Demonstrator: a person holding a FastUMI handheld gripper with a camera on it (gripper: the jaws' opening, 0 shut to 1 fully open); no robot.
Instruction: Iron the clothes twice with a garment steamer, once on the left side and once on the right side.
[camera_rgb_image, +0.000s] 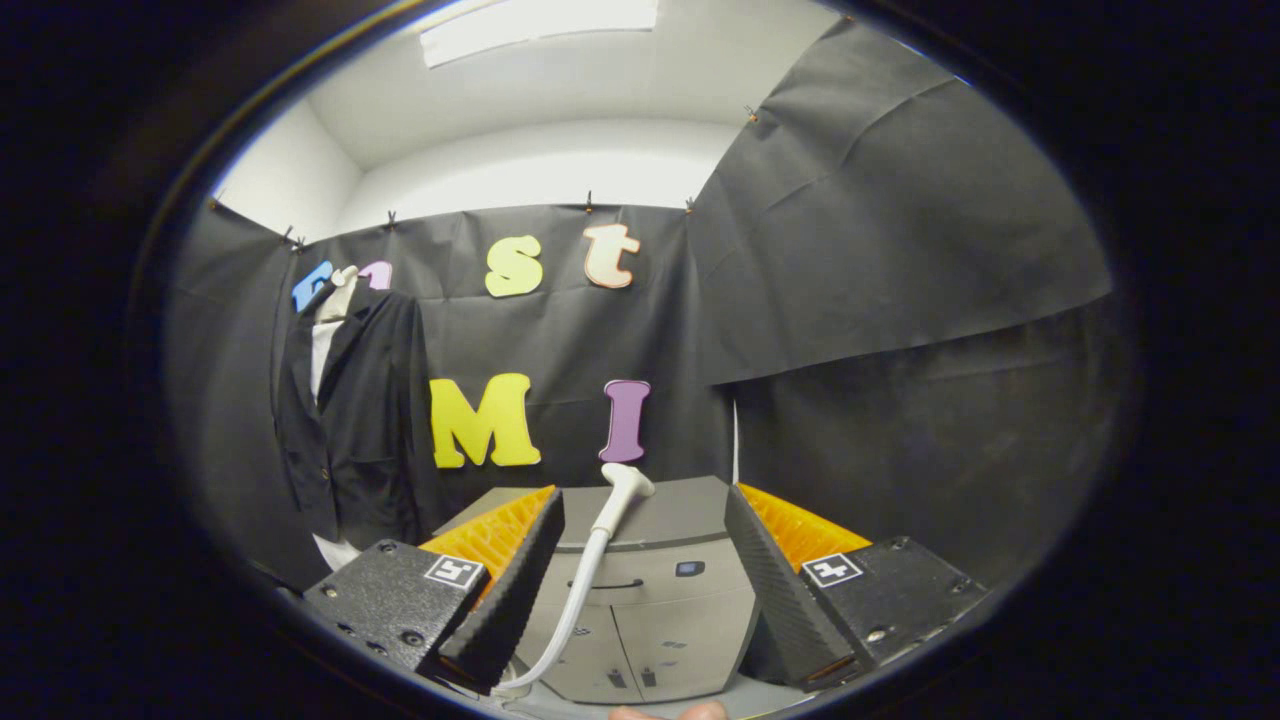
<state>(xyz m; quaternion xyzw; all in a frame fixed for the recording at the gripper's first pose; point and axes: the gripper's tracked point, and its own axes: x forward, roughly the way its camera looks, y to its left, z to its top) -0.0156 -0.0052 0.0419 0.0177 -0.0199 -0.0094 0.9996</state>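
Between the hand-held gripper's (640, 590) spread fingers, steamer head (625, 485), hose base hidden.

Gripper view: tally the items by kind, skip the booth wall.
Dark jacket hanging on the wall: 1
Steamer head with hose, between the open hand-held gripper fingers: 1
Grey cabinet beyond the fingers: 1
Total: 3

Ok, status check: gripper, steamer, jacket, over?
Gripper open, holding nothing. Steamer head upright between the fingers, ahead, on the grey cabinet. Jacket hanging beyond the left finger, untouched. Nothing in the way.
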